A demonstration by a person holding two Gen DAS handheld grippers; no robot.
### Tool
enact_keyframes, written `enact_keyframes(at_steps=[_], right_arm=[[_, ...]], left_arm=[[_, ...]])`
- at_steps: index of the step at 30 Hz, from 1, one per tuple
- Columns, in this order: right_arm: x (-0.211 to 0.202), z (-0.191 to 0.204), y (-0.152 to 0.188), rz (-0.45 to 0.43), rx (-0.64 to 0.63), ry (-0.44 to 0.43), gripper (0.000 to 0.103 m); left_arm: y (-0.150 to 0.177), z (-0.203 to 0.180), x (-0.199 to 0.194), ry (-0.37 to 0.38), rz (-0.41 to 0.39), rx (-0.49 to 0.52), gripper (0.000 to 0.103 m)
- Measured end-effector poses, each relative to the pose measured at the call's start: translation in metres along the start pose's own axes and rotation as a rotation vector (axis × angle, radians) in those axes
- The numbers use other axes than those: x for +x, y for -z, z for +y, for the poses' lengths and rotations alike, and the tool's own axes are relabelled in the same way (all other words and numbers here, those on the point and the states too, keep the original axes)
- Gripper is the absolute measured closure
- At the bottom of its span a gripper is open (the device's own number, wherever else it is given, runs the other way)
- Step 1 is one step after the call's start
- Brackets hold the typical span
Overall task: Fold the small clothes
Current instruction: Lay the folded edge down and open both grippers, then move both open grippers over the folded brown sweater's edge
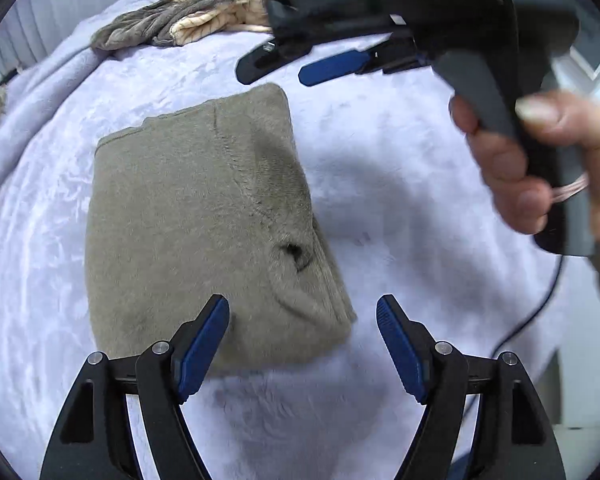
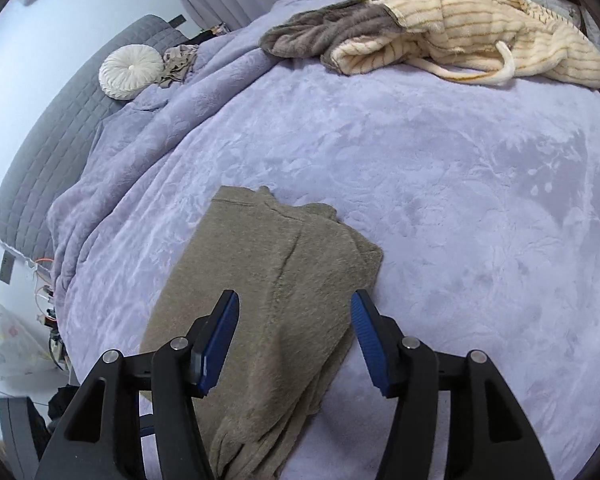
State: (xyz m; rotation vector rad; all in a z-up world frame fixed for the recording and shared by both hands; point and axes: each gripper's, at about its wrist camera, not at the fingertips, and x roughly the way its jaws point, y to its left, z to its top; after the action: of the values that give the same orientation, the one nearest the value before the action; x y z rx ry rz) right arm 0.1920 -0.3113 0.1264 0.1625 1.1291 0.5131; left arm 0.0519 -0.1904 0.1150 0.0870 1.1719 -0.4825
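My left tool [image 1: 303,344] hangs over the near end of the folded taupe garment [image 1: 204,220], its blue pads spread wide with nothing pinched between them. My right tool [image 2: 295,340] is also parted, hovering above the same garment, not gripping it. The garment lies flat on the lavender blanket [image 2: 440,200] of the bed. At the far edge sits a heap of striped cream and grey clothes [image 2: 440,36].
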Motion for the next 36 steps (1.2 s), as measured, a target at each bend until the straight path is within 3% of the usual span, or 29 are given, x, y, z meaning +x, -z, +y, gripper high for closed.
enact_keyframes(at_steps=[4,7,11,12,13,17,21,24,28,31,36], right_arm=[[-0.007,0.030,0.011,-0.023,-0.049,-0.069,0.041],[0.007,0.047,0.029,0.006,-0.065,-0.140,0.041],[0.039,0.046,0.055,0.078,-0.058,-0.088,0.041],[0.046,0.039,0.062,0.093,-0.040,-0.059,0.041],[0.051,0.031,0.069,0.105,-0.026,-0.034,0.042],[0.045,0.014,0.084,0.080,0.016,-0.009,0.041],[0.016,0.017,0.072,-0.042,0.027,-0.025,0.041],[0.019,0.018,0.051,-0.076,0.033,0.013,0.041],[0.059,0.003,0.022,-0.022,0.101,0.043,0.047],[0.090,-0.018,0.011,0.026,0.156,0.115,0.047],[0.104,-0.033,-0.003,0.017,0.180,0.091,0.044]], left_arm=[[0.008,0.052,-0.026,-0.026,-0.088,-0.081,0.026],[0.008,0.090,-0.014,-0.075,-0.069,-0.188,0.026],[0.014,0.111,0.025,-0.110,0.017,-0.247,0.026],[0.017,0.113,0.034,-0.108,0.030,-0.247,0.024],[0.023,0.116,0.042,-0.107,0.045,-0.259,0.013],[0.030,0.124,0.044,-0.074,0.045,-0.290,0.012],[0.009,0.116,0.022,-0.088,-0.035,-0.254,0.012],[-0.013,0.119,0.025,-0.077,-0.040,-0.250,0.012],[-0.028,0.117,0.037,-0.120,-0.031,-0.226,0.012],[-0.034,0.125,0.054,-0.140,-0.006,-0.223,0.012],[-0.038,0.137,0.069,-0.107,0.023,-0.236,0.012]])
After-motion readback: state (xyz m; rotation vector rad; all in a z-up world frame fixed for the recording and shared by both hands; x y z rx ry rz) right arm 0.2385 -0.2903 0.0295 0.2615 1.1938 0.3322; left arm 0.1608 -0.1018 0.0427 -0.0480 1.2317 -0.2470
